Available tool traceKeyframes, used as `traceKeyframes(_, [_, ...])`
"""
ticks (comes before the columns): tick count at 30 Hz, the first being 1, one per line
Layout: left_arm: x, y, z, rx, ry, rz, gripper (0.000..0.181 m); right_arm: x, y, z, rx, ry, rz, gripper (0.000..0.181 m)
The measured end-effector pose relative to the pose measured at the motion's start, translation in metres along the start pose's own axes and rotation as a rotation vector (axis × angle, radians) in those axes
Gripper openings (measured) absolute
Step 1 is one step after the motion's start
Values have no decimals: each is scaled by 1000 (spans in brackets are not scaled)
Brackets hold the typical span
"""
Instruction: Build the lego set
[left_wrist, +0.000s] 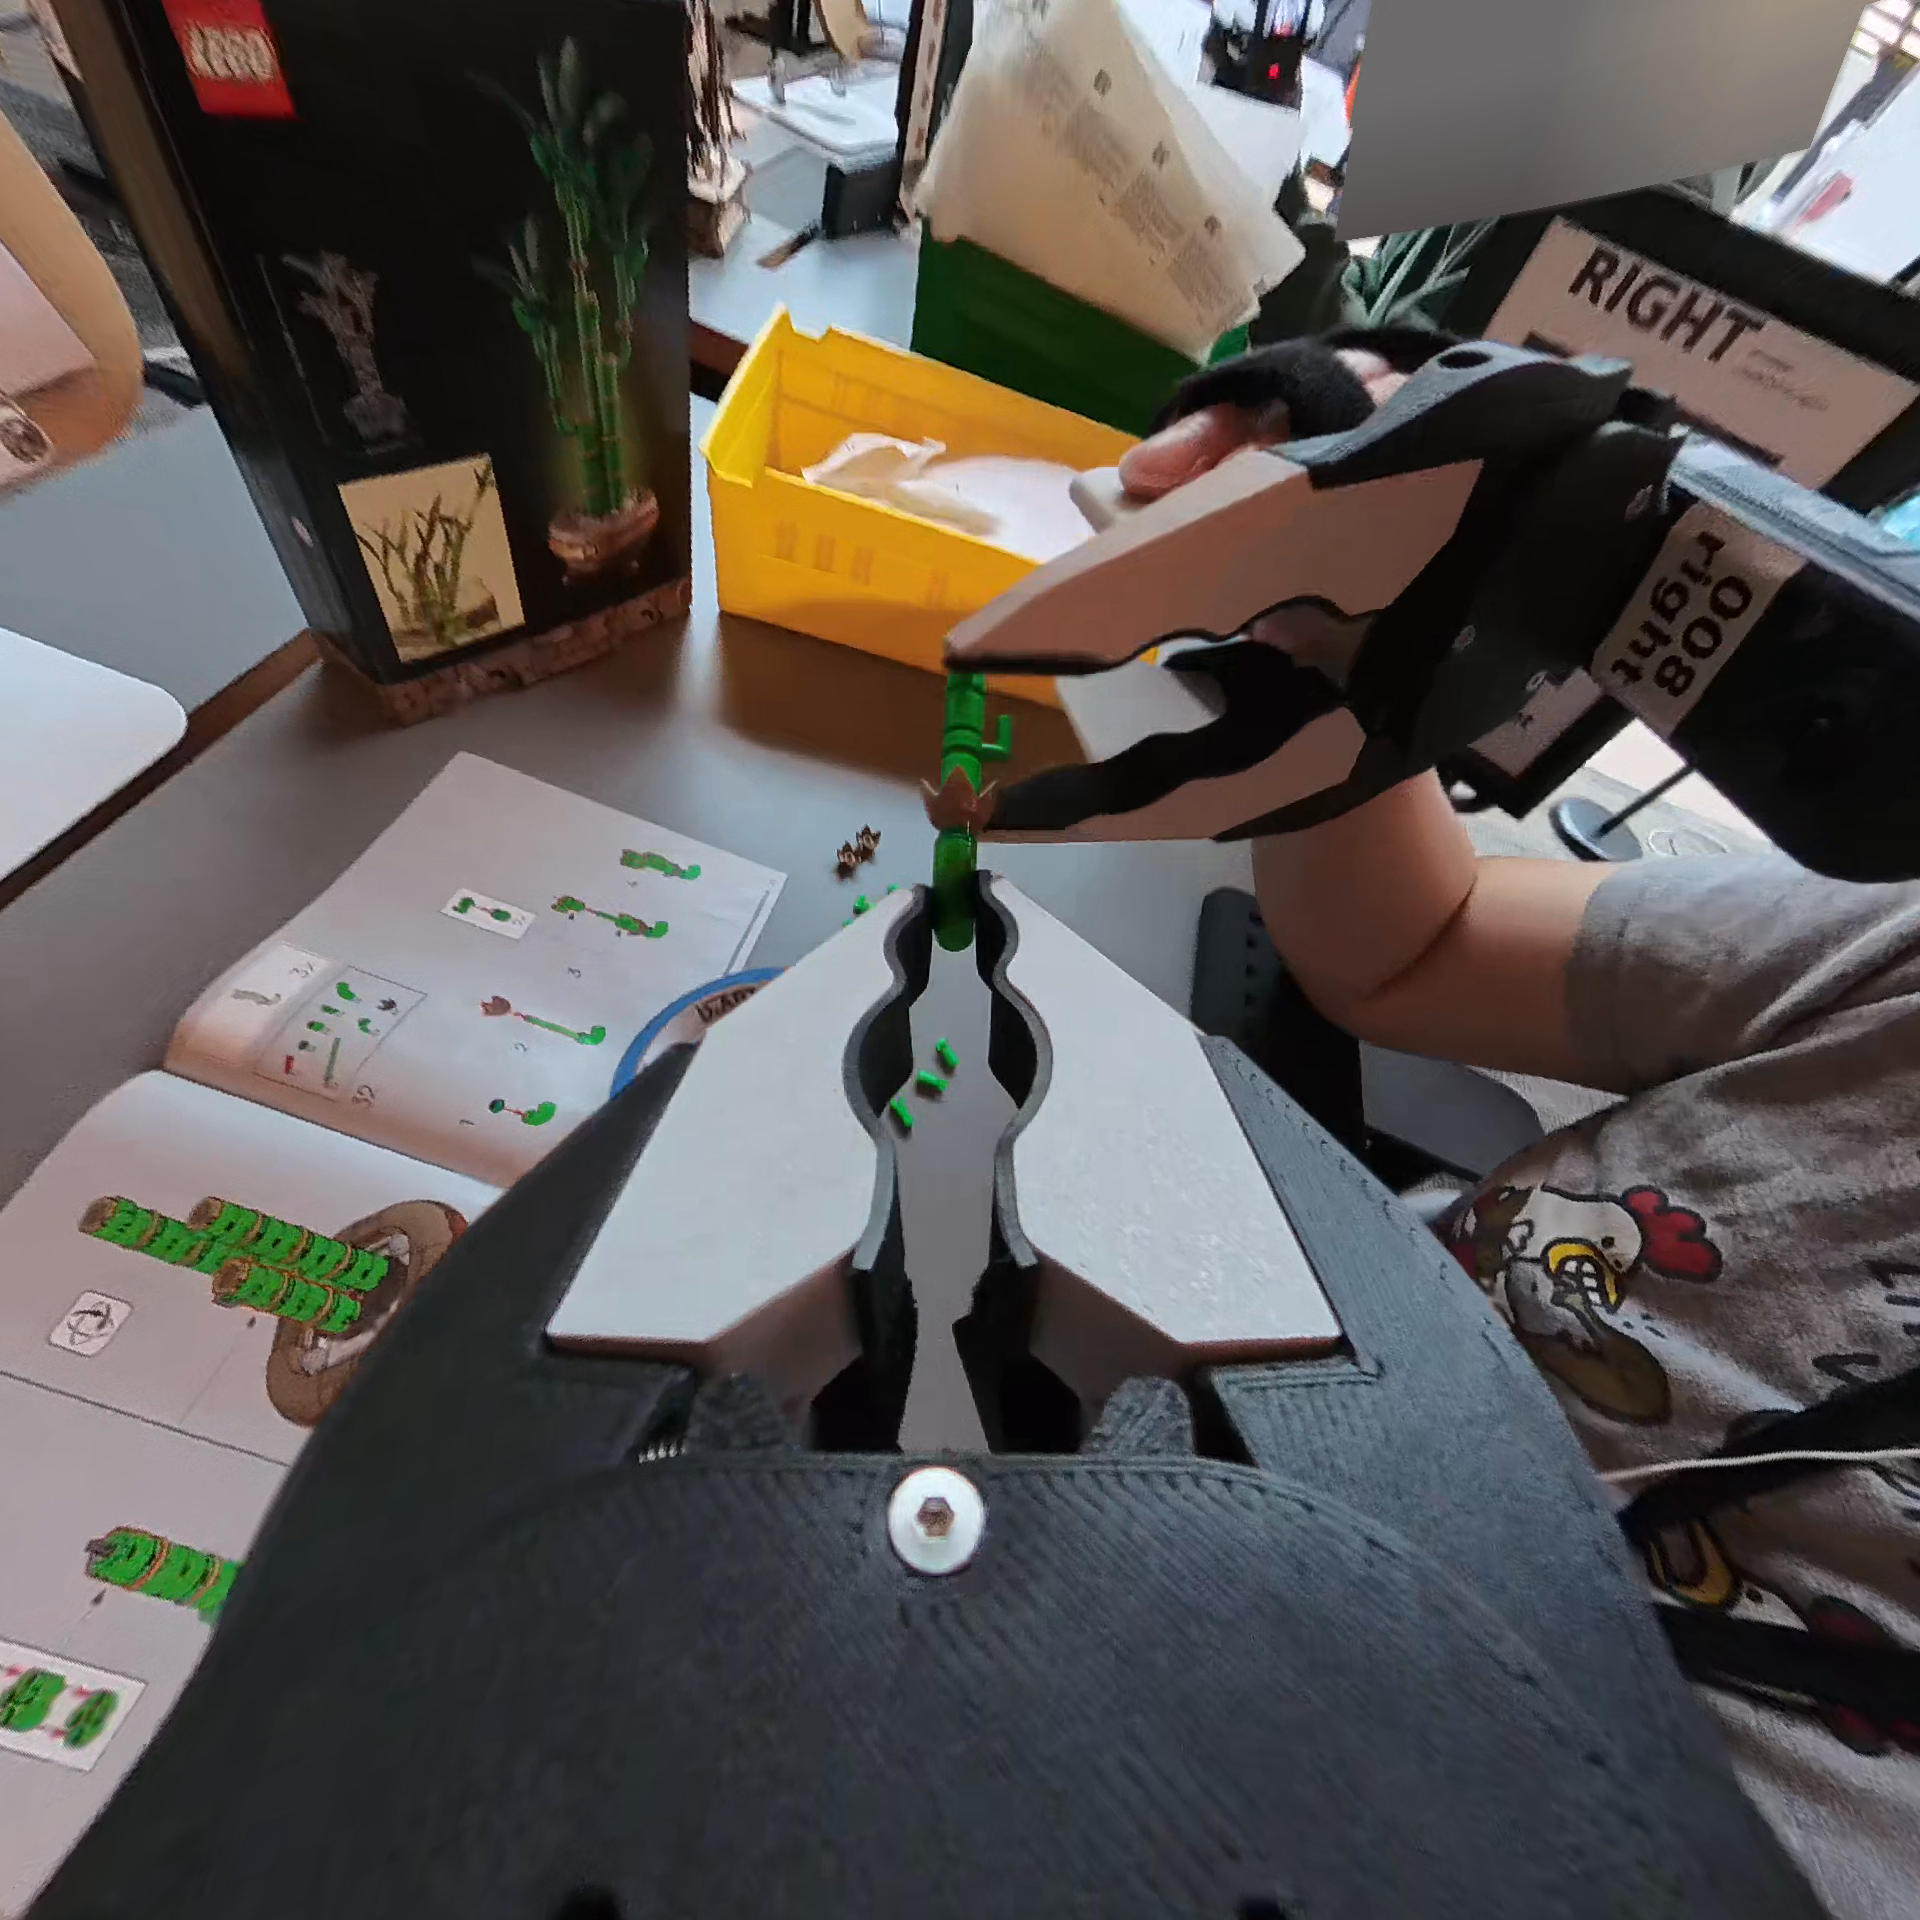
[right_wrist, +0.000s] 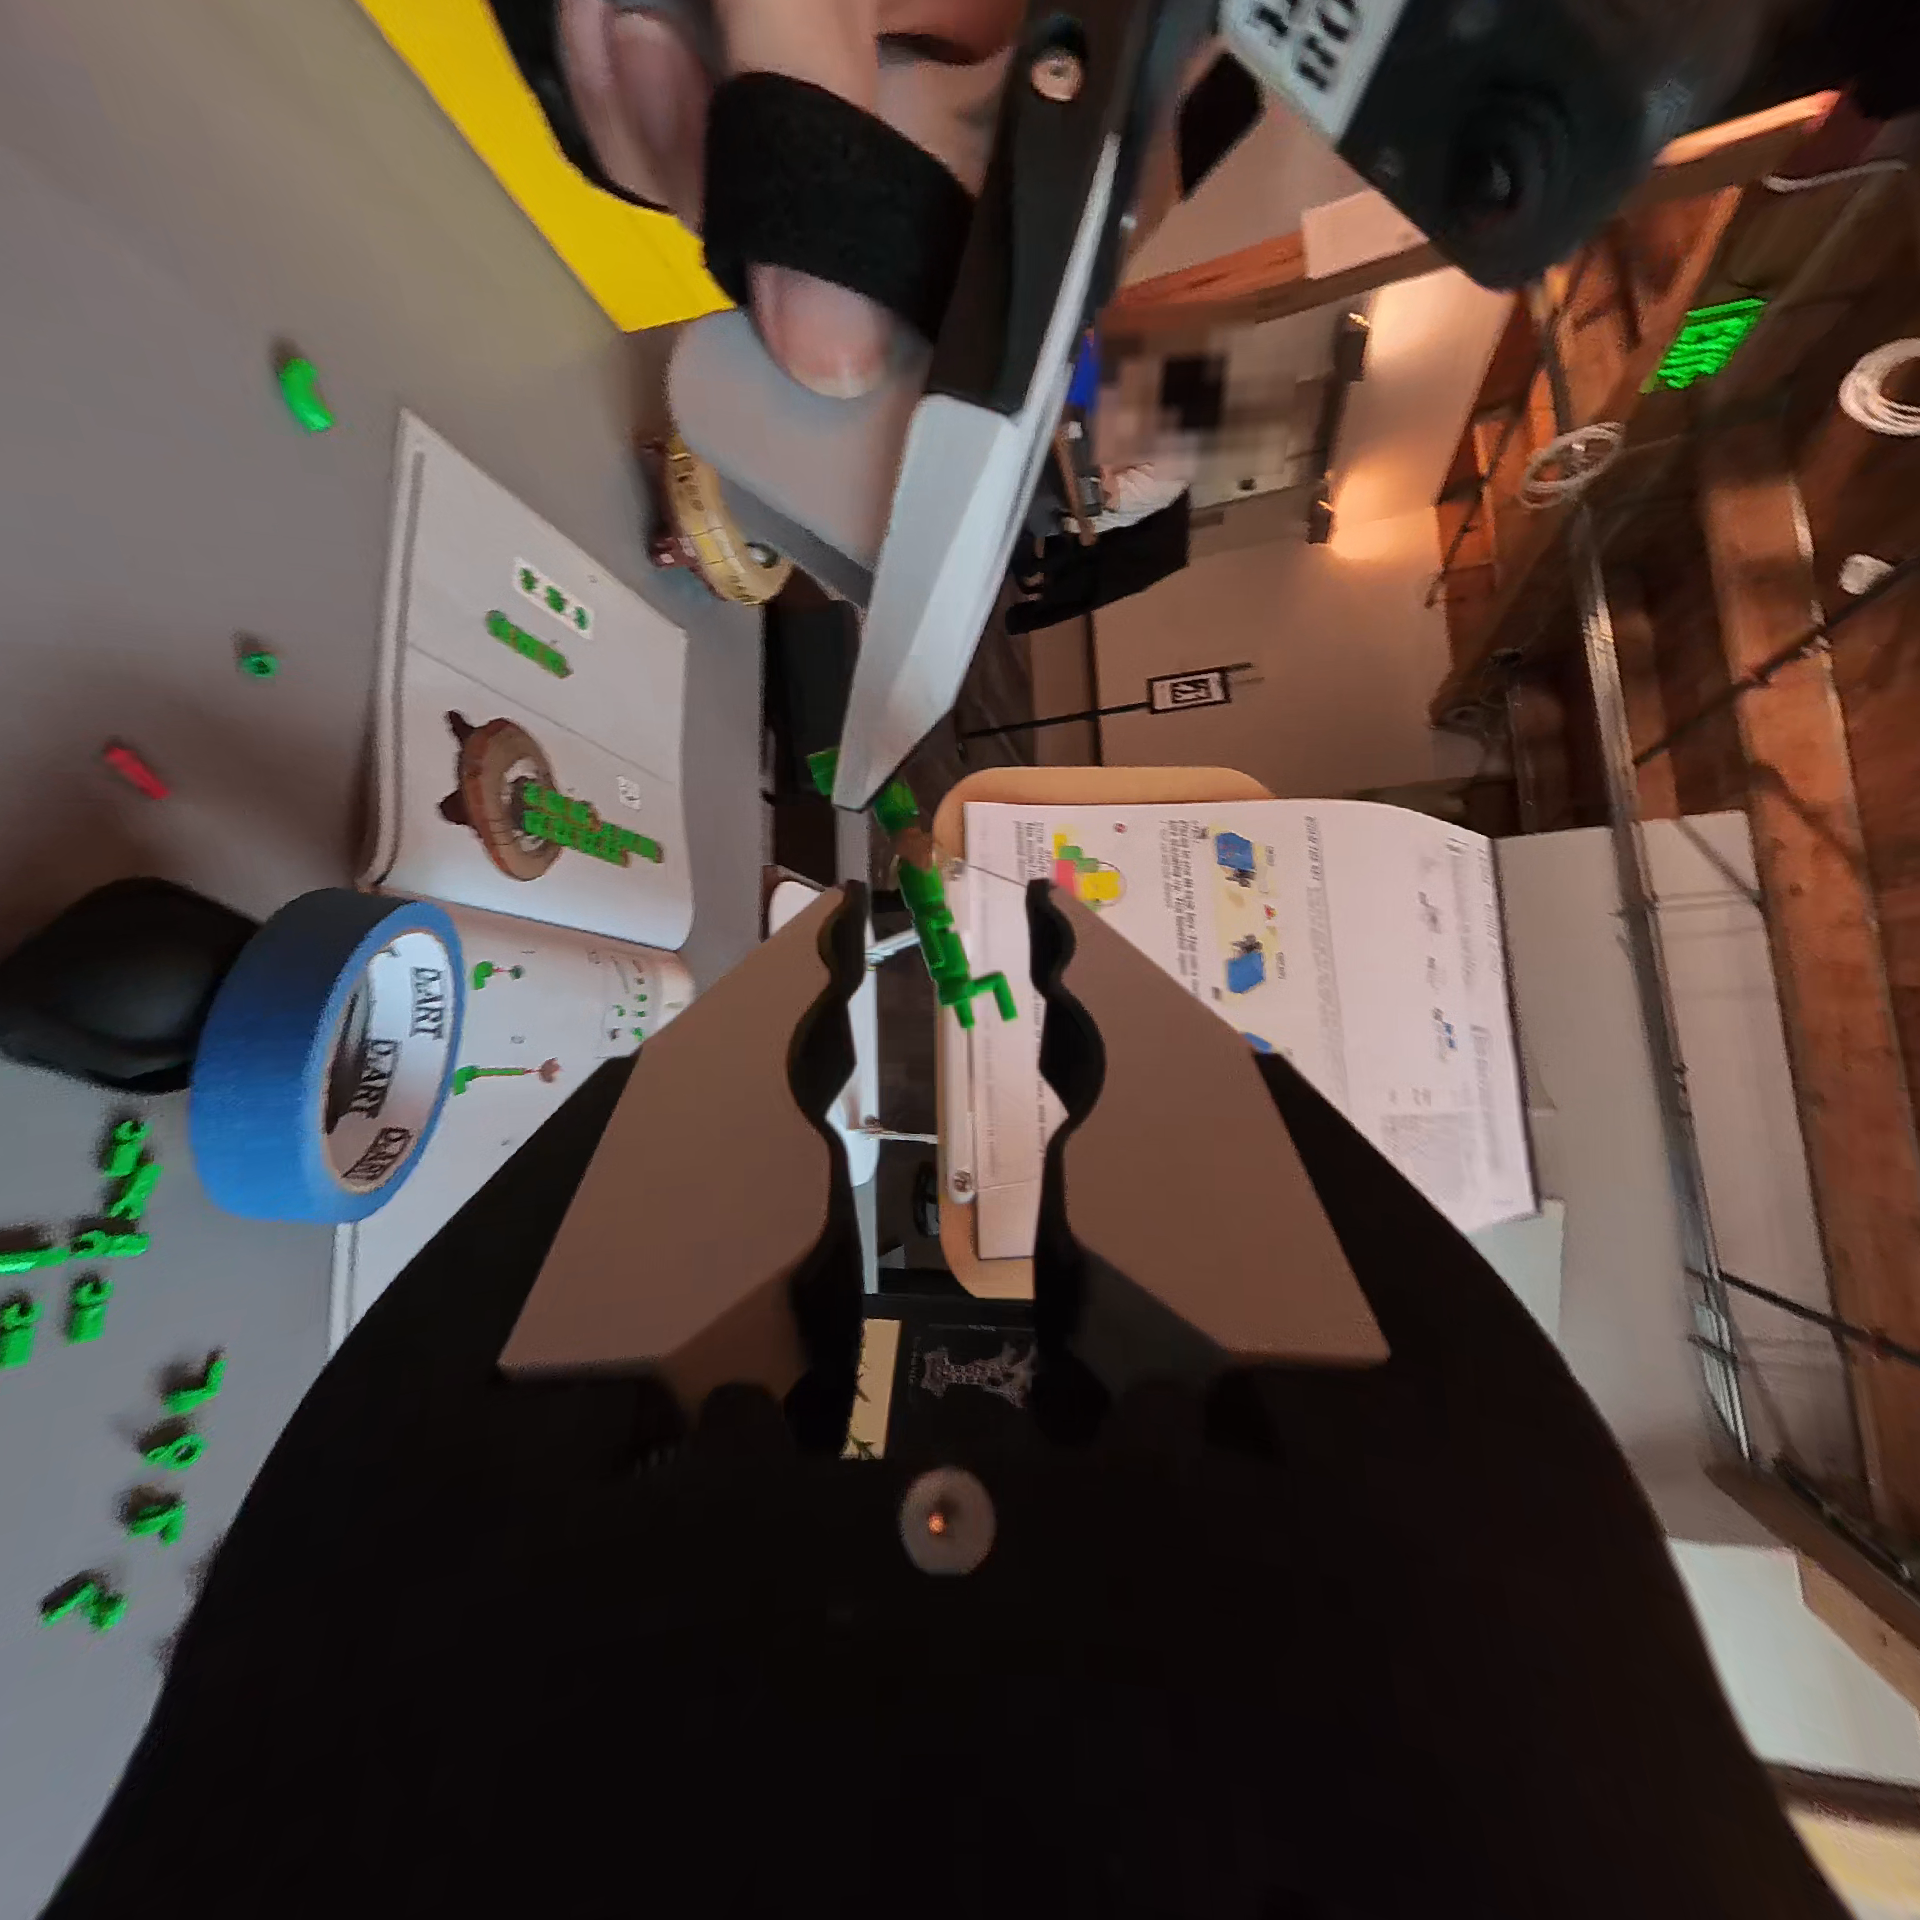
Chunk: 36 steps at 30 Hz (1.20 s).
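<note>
A thin green lego stem with a brown leafy piece on it is held upright above the dark table. My left gripper is shut on the stem's lower end. My right gripper comes in from the right with its jaws open, one tip at the stem's top end and the other at the brown piece. In the right wrist view the stem lies in the gap of my open right gripper, with a side clip sticking out. The left gripper pinches the stem's far end there.
An open instruction booklet lies to the left, with the black lego box and a yellow bin behind. Blue tape, loose green pieces, small brown pieces and a red piece lie on the table. A person's arm is at right. Left and right tips are no more than a few centimetres apart.
</note>
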<state>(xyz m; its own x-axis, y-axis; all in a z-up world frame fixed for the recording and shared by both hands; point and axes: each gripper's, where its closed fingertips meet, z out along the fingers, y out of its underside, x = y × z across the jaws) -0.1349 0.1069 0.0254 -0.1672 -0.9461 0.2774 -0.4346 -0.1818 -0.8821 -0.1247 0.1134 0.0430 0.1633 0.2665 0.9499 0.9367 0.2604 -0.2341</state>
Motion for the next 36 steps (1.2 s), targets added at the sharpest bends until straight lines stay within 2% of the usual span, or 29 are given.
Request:
traceKeyframes(4, [0,-31,-16,207,-2,4,5,33,-1,-16,45,159,51,40])
traceKeyframes(7, [8,-55,-31,392,44,11,5,61,-6,-34,150,265,203,48])
traceKeyframes(11, [25,-73,-43,552,152,12,5,74,-22,-46,318,262,386,64])
traceKeyframes(13, [32,-74,-40,568,197,6,5,76,-30,-44,335,277,392,70])
traceKeyframes(18, [40,-76,-32,601,254,-15,4,75,-40,-32,273,337,355,70])
traceKeyframes(24, [37,-74,-25,590,194,18,4,76,-31,-21,149,354,379,67])
traceKeyframes(36, [35,-71,-20,567,169,24,5,74,-23,-15,82,346,390,60])
